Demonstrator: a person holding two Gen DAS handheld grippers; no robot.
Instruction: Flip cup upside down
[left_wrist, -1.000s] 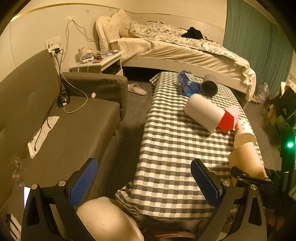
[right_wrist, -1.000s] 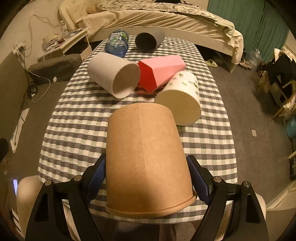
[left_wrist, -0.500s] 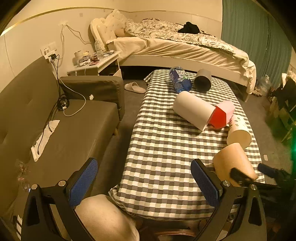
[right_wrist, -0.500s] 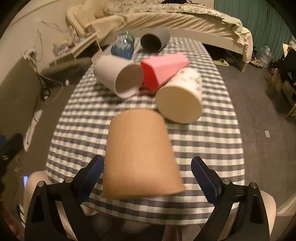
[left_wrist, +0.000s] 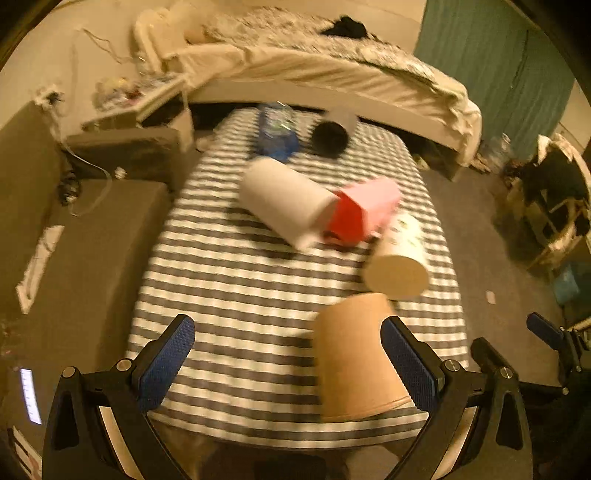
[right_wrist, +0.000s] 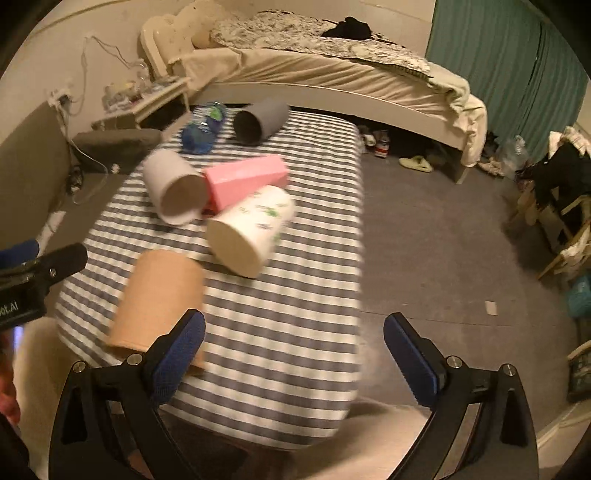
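Note:
A brown paper cup (left_wrist: 354, 354) stands upside down, rim down, near the front edge of the checked table (left_wrist: 229, 288). It also shows in the right wrist view (right_wrist: 159, 299). My left gripper (left_wrist: 288, 365) is open and empty; the cup sits just behind its right finger. My right gripper (right_wrist: 295, 350) is open and empty, to the right of the cup, which stands by its left finger. The right gripper's tip also shows at the right edge of the left wrist view (left_wrist: 546, 332).
Lying on the table are a white cup (right_wrist: 173, 195), a pink box (right_wrist: 247, 177), a printed white cup (right_wrist: 251, 229), a dark grey cup (right_wrist: 258, 122) and a blue bottle (right_wrist: 203, 129). A sofa (left_wrist: 74, 240) is left, a bed (right_wrist: 332, 74) behind.
My right gripper opened, let go of the brown cup and drew away to the right. The cup now stands free, rim down. My left gripper swung right toward the table.

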